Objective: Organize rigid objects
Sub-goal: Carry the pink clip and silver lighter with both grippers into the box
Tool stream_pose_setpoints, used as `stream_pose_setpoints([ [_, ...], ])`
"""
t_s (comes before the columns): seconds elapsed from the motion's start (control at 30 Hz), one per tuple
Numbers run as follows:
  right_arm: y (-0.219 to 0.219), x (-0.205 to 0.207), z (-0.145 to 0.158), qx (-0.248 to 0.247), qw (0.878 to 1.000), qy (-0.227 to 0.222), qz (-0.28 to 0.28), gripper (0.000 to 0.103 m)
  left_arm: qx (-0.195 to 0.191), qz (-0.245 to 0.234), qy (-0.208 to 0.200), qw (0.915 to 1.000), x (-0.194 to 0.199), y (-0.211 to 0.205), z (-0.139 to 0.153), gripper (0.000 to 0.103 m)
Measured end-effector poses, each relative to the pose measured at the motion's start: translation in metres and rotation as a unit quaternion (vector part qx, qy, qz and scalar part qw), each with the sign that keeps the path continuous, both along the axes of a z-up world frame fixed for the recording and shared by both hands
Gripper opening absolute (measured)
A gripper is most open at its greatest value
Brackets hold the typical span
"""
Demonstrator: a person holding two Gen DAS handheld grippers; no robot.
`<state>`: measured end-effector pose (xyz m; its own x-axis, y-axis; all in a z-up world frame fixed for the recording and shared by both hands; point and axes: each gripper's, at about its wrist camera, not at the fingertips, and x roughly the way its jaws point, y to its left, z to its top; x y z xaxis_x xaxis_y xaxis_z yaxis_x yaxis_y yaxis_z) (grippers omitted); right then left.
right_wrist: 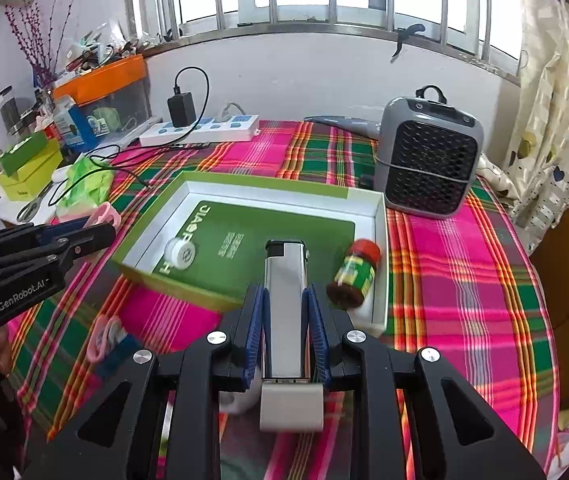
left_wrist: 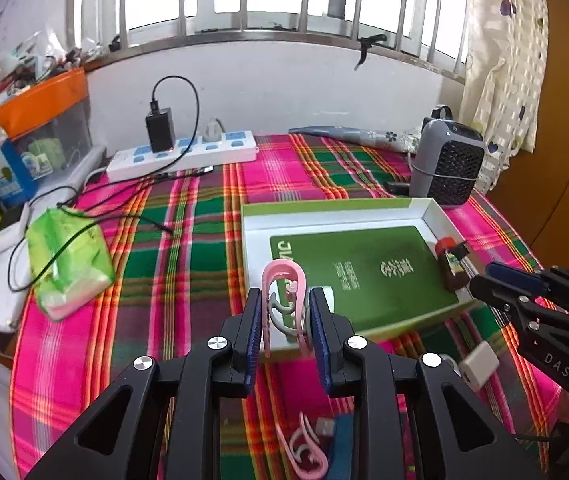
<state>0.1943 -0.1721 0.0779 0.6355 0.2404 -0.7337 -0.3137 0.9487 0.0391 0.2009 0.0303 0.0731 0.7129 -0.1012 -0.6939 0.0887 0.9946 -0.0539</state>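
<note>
Left gripper (left_wrist: pixel 285 316) clamping pink clip (left_wrist: pixel 284 300), right gripper (right_wrist: pixel 286 320) clamping silver lighter (right_wrist: pixel 286 304), green-rimmed box (right_wrist: pixel 378 216) ahead, fan (right_wrist: pixel 430 156) behind.

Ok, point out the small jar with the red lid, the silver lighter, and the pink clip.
jar (right_wrist: pixel 351 276), right wrist view, green label.
lighter (right_wrist: pixel 285 300), right wrist view, silver body.
pink clip (left_wrist: pixel 284 276), left wrist view, top loop.
</note>
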Motion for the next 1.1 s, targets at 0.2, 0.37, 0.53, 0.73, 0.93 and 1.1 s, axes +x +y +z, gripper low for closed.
stream_pose_setpoints([
  [0.2,0.010,0.032,-0.005,-0.008,1.000,0.013,0.000,0.024,0.009,-0.001,0.015,0.9998,0.029,-0.004,-0.009,0.022],
  [0.37,0.015,0.054,-0.016,-0.012,1.000,0.026,-0.003,0.024,0.011,-0.013,0.031,0.9994,0.049,-0.012,-0.020,0.023],
  [0.53,0.018,0.072,-0.027,-0.011,0.999,0.044,-0.004,0.024,0.006,-0.015,0.041,0.9990,0.064,-0.015,-0.029,0.023],
  [0.73,0.023,0.084,-0.040,-0.016,0.998,0.059,-0.001,0.024,0.008,-0.017,0.054,0.9984,0.078,-0.019,-0.038,0.023],
  [0.93,0.025,0.090,-0.049,-0.018,0.997,0.069,-0.002,0.024,0.016,-0.019,0.059,0.9980,0.084,-0.022,-0.046,0.023],
  [1.1,0.026,0.093,-0.053,-0.018,0.997,0.074,-0.001,0.024,0.017,-0.022,0.065,0.9975,0.086,-0.024,-0.050,0.023],
])
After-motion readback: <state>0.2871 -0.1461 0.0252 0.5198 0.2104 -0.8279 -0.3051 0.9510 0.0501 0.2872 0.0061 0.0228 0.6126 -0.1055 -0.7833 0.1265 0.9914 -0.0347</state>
